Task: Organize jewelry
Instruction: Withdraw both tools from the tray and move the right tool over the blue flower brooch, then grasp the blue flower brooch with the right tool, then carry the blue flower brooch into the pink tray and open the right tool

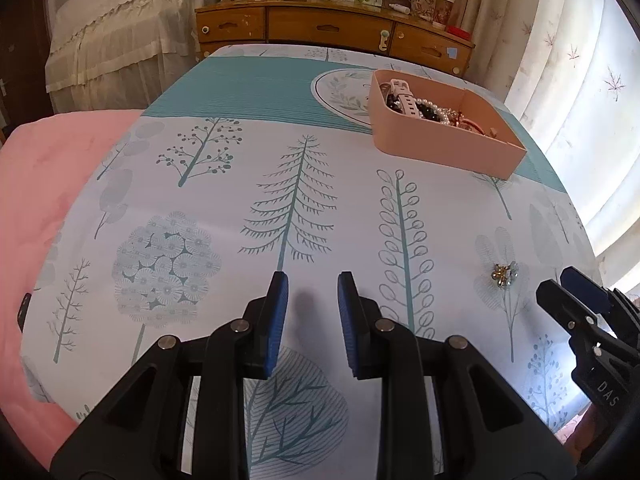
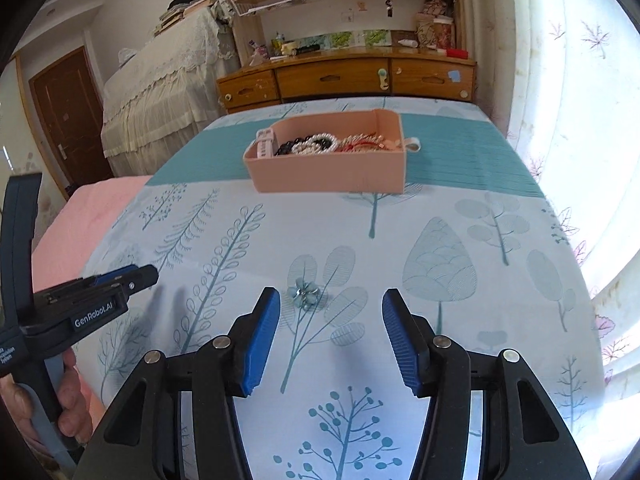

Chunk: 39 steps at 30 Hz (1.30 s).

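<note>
The flower brooch lies just ahead of the right gripper, slightly toward its left finger; its jaws are spread. The left gripper, slightly parted and holding nothing, sits farther from the brooch, and the pink box lies well beyond.

A small flower-shaped brooch of pale blue stones and gold, lying flat just ahead of our right claw toward its left finger, the pink tray beyond heaped with pearls, beads, a watch
</note>
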Each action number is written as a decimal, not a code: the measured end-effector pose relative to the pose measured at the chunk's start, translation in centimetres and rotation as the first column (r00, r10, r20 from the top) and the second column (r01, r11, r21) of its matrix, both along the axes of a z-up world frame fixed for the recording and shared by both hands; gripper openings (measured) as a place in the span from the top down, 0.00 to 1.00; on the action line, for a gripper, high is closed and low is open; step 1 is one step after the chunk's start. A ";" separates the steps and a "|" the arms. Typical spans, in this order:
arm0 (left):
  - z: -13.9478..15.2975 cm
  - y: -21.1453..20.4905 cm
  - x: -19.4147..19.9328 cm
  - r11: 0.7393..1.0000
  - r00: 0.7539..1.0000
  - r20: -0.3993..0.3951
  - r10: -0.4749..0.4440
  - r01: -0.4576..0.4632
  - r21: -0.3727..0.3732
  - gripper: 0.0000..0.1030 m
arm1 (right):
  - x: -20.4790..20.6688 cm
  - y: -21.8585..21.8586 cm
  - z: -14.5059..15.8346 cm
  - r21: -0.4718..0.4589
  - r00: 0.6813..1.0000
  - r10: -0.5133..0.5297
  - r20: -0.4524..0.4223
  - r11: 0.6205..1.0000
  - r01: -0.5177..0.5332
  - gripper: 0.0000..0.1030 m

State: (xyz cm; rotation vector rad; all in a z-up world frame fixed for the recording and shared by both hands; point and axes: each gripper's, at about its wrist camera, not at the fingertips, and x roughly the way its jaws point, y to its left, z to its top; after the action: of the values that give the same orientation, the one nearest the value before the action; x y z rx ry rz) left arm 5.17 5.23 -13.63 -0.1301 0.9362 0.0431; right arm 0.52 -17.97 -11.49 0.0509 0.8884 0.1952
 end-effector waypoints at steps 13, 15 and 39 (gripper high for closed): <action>-1.1 -0.7 1.9 1.000 0.999 -0.021 -0.025 0.026 0.011 0.78 | 3.3 2.3 -4.0 -0.010 0.995 0.072 -0.064 0.997 -0.073 0.60; -1.3 -0.8 2.2 1.000 0.999 -0.025 -0.029 0.029 0.010 0.78 | 3.7 2.6 -4.2 -0.020 0.995 0.076 -0.058 0.997 -0.077 0.63; 0.8 -0.9 4.0 0.998 0.998 0.020 -0.052 0.053 -0.021 0.42 | 6.1 3.6 -3.1 -0.017 0.996 0.075 -0.040 0.997 -0.075 0.81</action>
State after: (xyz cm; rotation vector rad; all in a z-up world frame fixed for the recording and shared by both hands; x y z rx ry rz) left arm 9.14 4.33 -12.78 -0.1257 0.9204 -0.0167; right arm 6.65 -14.41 -14.54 0.0047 0.9323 0.2569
